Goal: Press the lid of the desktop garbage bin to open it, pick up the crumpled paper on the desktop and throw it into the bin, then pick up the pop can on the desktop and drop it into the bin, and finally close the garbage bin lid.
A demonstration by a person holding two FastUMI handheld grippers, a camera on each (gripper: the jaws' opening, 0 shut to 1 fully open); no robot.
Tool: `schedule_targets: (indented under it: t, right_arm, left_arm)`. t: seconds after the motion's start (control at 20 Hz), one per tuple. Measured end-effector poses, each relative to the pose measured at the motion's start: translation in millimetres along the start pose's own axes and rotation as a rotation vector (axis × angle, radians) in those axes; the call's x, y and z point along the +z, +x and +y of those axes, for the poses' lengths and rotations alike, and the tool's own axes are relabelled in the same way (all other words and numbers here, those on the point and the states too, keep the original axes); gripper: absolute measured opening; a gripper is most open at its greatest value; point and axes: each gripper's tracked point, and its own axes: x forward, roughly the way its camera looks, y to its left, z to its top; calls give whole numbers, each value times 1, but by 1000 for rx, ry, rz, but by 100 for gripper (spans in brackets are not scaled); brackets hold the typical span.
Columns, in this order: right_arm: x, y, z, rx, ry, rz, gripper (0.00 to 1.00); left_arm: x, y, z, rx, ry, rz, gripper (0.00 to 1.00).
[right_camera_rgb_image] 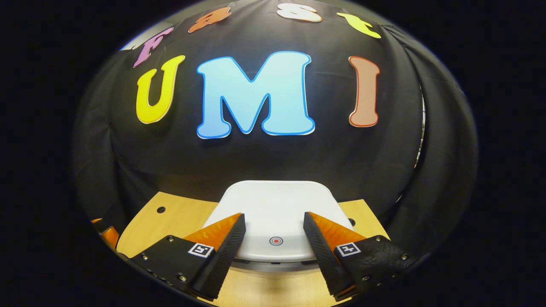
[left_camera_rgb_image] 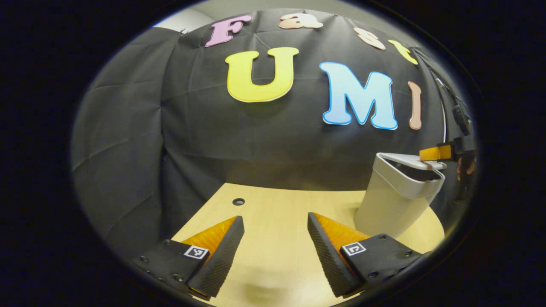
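The right hand-held gripper point(right_camera_rgb_image: 274, 228) hangs with its fingers spread and empty, just over the near edge of the garbage bin lid point(right_camera_rgb_image: 273, 204), straddling the round button mark point(right_camera_rgb_image: 276, 241). That looks like the first step, pressing the lid, or the last, closing it; I cannot tell which, and either calls for a short downward push. The left hand-held gripper point(left_camera_rgb_image: 276, 232), also open and empty, idles over bare bench point(left_camera_rgb_image: 273, 204), and its view gives the side-on look: the garbage bin point(left_camera_rgb_image: 392, 200) far right, lid tilted.
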Motion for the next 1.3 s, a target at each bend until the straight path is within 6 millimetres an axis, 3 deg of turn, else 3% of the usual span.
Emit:
schedule_targets:
  t: [0.3,0.85,0.95,1.15,1.3]
  right_arm:
    - [-15,4,1,-3,-6,19,89]
    - [-20,3,2,-7,2,-52,89]
    - [-20,3,2,-8,4,-80,89]
    - [-21,3,2,-10,9,-140,89]
    - [-23,3,3,-15,-13,-160,90]
  left_arm:
    - [0,5,-4,-12,3,5,100]
    - [-5,13,-15,-34,-7,22,100]
    - [-4,14,-17,-34,-7,25,94]
    - [-6,15,-19,-38,-11,30,100]
    - [-6,14,-20,-37,-10,28,94]
